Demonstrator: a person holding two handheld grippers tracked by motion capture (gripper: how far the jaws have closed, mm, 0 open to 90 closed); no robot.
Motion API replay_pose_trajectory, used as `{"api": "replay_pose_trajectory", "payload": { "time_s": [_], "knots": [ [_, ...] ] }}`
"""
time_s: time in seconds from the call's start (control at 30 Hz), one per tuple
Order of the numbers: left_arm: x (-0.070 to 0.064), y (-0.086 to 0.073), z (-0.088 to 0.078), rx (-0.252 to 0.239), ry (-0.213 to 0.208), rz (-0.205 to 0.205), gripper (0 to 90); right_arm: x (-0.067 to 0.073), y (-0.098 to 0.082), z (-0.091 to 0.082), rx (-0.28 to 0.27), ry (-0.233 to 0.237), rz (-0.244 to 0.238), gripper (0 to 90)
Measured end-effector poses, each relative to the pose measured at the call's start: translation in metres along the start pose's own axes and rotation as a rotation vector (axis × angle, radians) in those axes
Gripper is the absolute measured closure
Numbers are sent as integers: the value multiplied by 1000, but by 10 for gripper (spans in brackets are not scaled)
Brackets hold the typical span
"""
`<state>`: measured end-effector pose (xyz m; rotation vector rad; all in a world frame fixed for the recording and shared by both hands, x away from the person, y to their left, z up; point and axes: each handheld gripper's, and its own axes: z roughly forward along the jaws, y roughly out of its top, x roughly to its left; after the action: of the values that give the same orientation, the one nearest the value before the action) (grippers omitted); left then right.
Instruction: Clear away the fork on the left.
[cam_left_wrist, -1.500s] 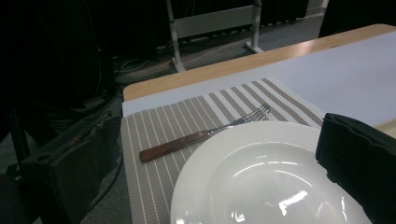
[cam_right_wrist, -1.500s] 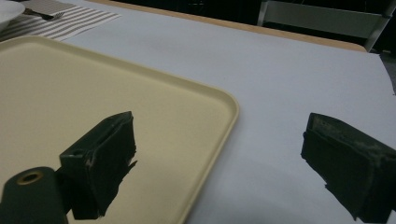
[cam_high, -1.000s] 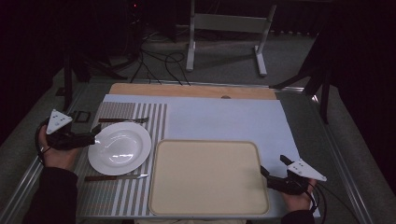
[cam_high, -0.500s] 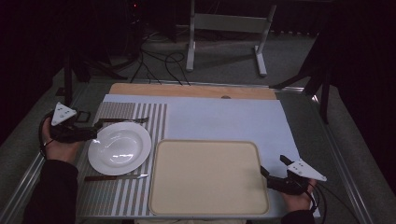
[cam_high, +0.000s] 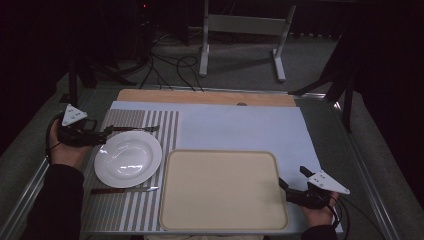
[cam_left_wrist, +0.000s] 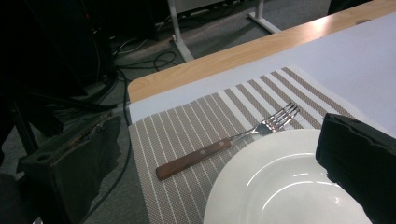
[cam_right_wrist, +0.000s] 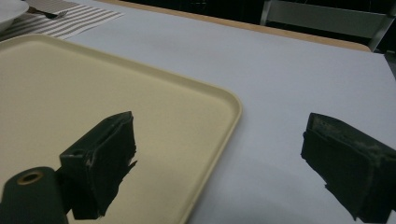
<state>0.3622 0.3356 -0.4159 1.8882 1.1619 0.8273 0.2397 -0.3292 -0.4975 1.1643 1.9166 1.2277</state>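
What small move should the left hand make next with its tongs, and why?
Probably ease the left tongs forward and down toward the fork. Their jaws are open, one above the white plate, the other off the striped placemat, and the fork's wooden handle lies free between them on the mat beside the plate.

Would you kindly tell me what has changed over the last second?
The left hand-held gripper has drawn back from the white plate toward the fork, jaws open, holding nothing. The plate, knife, tray and right hand-held gripper stayed put.
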Motion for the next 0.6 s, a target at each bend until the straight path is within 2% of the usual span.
{"api": "replay_pose_trajectory", "payload": {
  "time_s": [0.47, 0.6],
  "knots": [
    [5, 11, 14, 27, -1, 4, 0, 0, 0, 0, 3, 2, -3, 97],
    [9, 11, 19, 52, -5, 14, 0, 0, 0, 0, 0, 1, -6, 98]
  ]
}}
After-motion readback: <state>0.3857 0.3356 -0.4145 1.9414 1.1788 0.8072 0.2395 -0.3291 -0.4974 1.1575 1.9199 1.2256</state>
